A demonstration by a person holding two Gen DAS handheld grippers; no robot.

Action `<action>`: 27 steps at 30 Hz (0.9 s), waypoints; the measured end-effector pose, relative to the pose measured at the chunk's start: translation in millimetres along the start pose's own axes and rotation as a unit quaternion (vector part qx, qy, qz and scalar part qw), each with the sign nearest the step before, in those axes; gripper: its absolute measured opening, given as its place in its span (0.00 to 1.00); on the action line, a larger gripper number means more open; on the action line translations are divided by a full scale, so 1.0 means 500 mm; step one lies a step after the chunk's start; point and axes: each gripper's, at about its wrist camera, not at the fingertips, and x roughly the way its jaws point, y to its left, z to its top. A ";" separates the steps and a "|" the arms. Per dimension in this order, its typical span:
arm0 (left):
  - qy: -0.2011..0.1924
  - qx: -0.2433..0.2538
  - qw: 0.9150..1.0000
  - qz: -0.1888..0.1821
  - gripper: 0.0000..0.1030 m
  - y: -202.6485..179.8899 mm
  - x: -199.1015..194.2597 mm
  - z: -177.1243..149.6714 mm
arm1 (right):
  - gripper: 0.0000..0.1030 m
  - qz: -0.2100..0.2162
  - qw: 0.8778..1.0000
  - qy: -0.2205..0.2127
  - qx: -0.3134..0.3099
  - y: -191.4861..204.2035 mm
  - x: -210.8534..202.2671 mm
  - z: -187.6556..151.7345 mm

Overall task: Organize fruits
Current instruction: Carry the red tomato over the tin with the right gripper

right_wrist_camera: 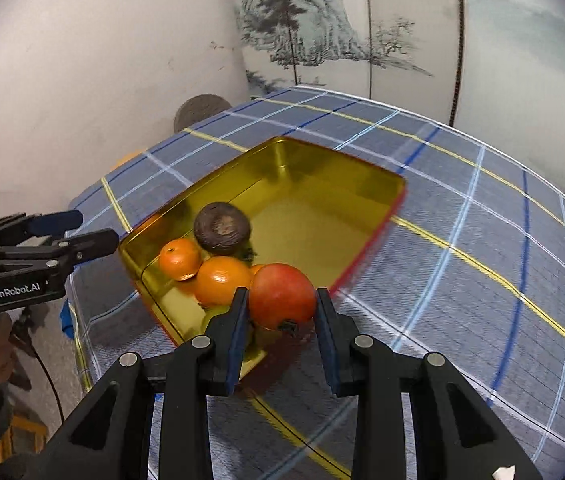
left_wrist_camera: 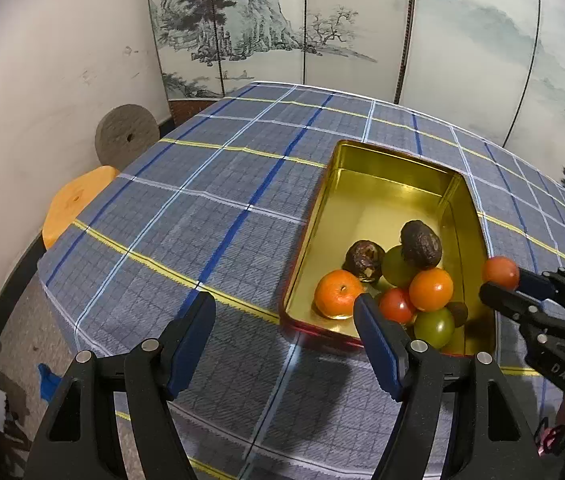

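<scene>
While the left claw [left_wrist_camera: 284, 320] gapes released, the right claw [right_wrist_camera: 282, 312] is grasping a tomato [right_wrist_camera: 282, 295] above the tin [right_wrist_camera: 322, 184].

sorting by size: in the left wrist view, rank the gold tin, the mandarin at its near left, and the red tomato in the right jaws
1. Gold tin, by far.
2. Mandarin.
3. Red tomato, held in the right gripper, looks a little smaller than the mandarin; differing camera distance leaves that unsure.
</scene>
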 end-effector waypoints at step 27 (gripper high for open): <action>0.005 0.011 1.000 0.016 0.70 0.003 0.001 -0.016 | 0.29 0.013 1.000 0.018 0.003 0.048 0.071 0.009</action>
